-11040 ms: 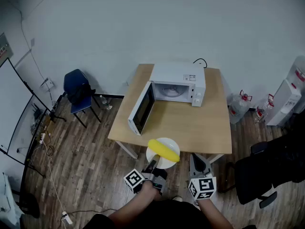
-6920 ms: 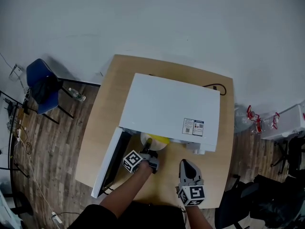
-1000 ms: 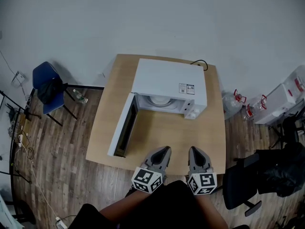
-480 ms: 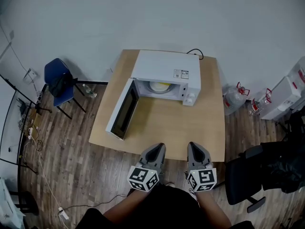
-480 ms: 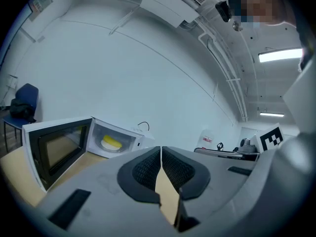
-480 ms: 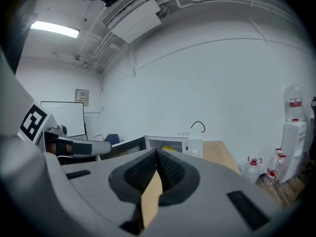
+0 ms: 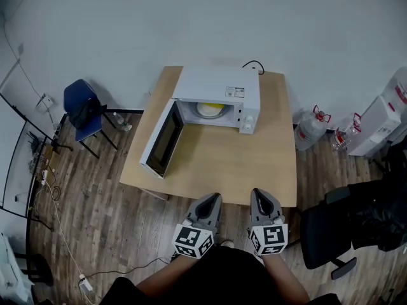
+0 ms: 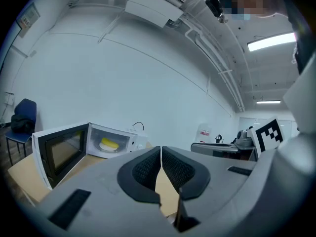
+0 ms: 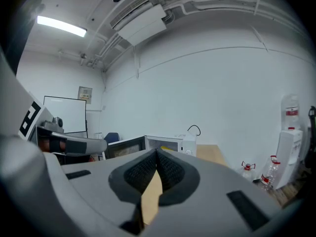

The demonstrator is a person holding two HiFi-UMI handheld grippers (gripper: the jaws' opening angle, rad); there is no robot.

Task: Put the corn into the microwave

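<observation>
The corn [image 7: 210, 109] is seen lying yellow on a white plate [image 8: 104, 147] inside the microwave [image 7: 216, 84], whose door [image 7: 163, 138] is swung wide open toward the left of the head view. The microwave is set at the far end of the wooden counter [image 7: 222, 164], and a black cord [image 7: 252, 64] is looped behind it.

The 2 grippers are held side by side just off the counter's near edge, over the wooden floor [image 7: 108, 221], well apart from the microwave. The left gripper [image 7: 213, 199] is shown with its fingers [image 8: 143, 171] pressed together and nothing caught between them. The right gripper [image 7: 259, 194] is closed in the same way, its fingers [image 9: 170, 169] meeting tip to tip around nothing.

A blue chair [image 7: 82, 110] is placed left of the counter, and water bottles [image 7: 311, 129] are stood to its right, beyond a black office chair [image 7: 324, 234].
</observation>
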